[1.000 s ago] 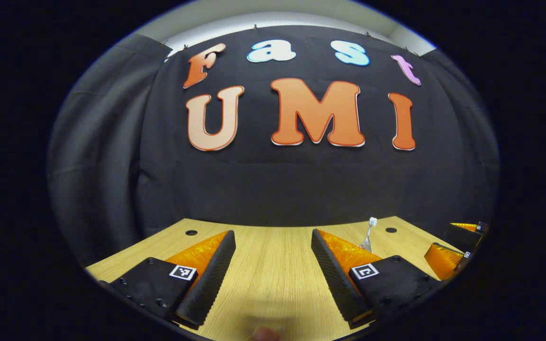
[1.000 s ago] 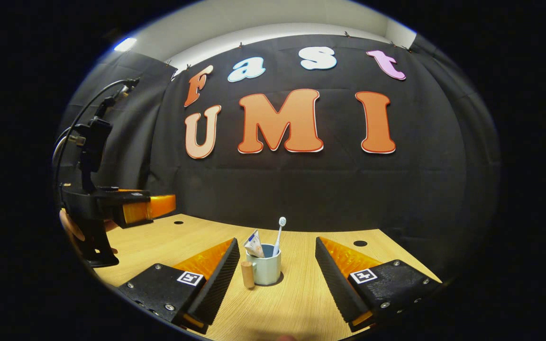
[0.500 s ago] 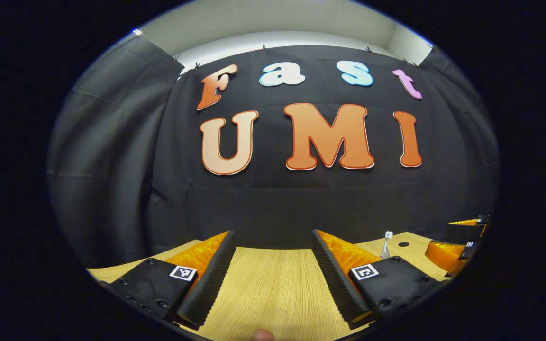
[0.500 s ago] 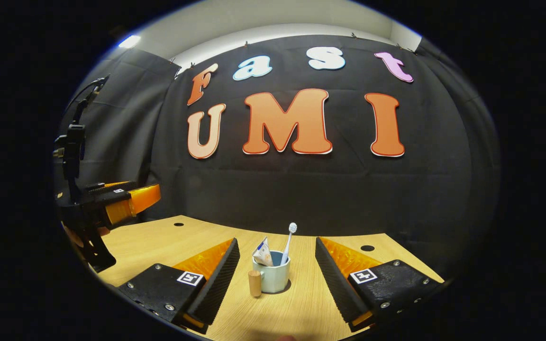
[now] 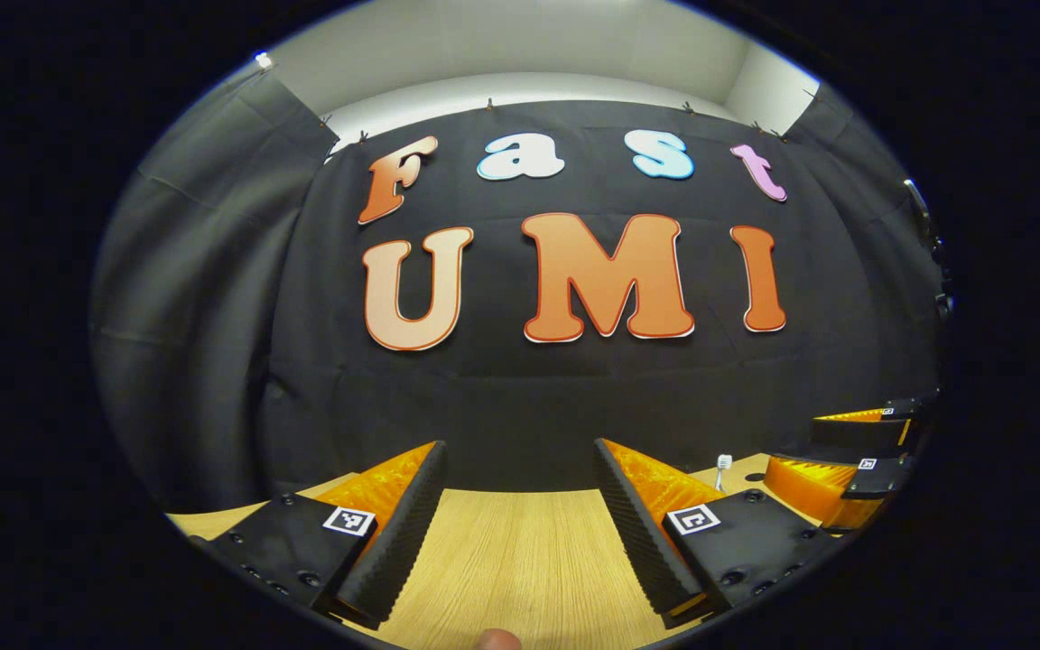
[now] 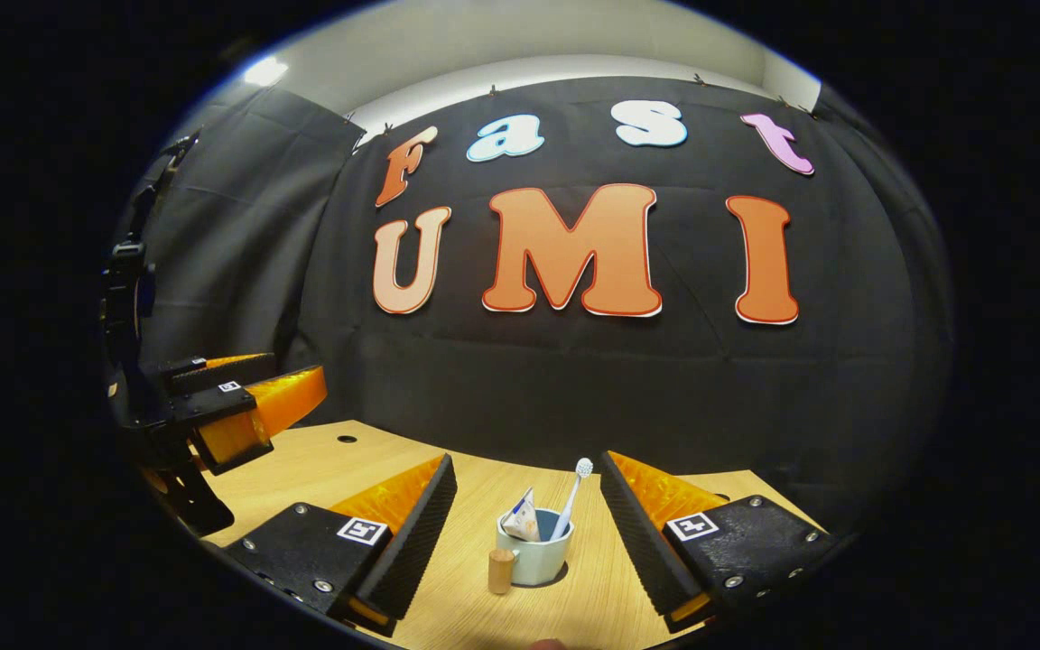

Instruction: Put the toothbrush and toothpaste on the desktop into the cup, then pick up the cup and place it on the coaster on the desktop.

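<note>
cup [image 6: 534,555] stands upright on the desk [image 6: 321,465], seen in the right gripper view. it is pale, with a wooden handle [image 6: 501,571] on its left side, viewed from that camera. toothbrush [image 6: 571,497] stands in the cup, head up, leaning to the right past the rim. toothpaste [image 6: 520,521] sits in the cup too, at its left side, its top poking above the rim.

right gripper [image 6: 528,515]: released, jaws spread wide, nothing between the fingers pressed. the cup lies in the gap between the two fingers, a little ahead, touching neither. cannot tell the height of the gripper above the desk.

left gripper [image 5: 520,501]: also released, jaws wide apart, bare desk [image 5: 520,560] between them. a fingertip of the person [image 5: 495,639] shows at the bottom edge of the left gripper view.

in the right gripper view the left gripper [image 6: 249,402] shows well to the left of the cup, raised above the desk, with its mount and a cable behind it. in the left gripper view the right gripper [image 5: 845,456] shows at the far right edge; the toothbrush head [image 5: 724,462] peeks up just left of it, behind the left gripper's own right finger. the cup itself is hidden there.

a dark round hole [image 6: 347,439] in the desk lies far left of the cup, near the back edge.
</note>
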The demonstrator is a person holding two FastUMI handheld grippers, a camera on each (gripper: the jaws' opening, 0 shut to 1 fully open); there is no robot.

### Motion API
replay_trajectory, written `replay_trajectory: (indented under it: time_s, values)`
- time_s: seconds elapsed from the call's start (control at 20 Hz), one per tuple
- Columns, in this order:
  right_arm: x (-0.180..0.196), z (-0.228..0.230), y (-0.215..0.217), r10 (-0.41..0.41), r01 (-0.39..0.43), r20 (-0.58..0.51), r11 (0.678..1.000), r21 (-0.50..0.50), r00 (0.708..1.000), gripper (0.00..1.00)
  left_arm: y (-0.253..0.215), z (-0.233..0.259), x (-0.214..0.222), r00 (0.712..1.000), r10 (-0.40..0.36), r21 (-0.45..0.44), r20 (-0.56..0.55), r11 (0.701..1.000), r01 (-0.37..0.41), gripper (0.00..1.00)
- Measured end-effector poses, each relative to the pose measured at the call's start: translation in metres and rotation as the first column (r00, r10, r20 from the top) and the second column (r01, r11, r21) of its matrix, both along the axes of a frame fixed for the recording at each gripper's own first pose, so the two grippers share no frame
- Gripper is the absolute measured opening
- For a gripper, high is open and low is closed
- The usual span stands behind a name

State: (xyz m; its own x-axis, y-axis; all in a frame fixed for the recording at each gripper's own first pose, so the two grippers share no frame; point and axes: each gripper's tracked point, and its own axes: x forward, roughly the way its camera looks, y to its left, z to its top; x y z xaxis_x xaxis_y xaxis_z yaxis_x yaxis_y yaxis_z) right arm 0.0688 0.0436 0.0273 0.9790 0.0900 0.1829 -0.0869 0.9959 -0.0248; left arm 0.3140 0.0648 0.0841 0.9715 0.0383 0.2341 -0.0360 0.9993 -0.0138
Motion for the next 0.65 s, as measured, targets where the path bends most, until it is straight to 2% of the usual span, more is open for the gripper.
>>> replay_trajectory:
  time_s: [0.05, 0.35, 0.65]
  values:
    - [0.001, 0.0, -0.001, -0.008, 0.008, 0.002, 1.0, -0.01, 1.0, 0.96, -0.002, -0.001, 0.003, 1.0, -0.008, 0.005, 0.0, 1.0, 0.008, 1.0]
    - [0.006, -0.007, -0.006, -0.032, 0.032, -0.012, 0.999, -0.002, 0.999, 0.98, 0.004, -0.015, 0.011, 0.999, -0.009, -0.011, -0.035, 1.0, 0.009, 1.0]
    - [0.008, -0.002, -0.009, -0.032, 0.032, 0.013, 0.999, 0.004, 0.999, 0.99, 0.007, -0.008, 0.008, 1.0, 0.017, 0.021, -0.019, 1.0, -0.017, 1.0]
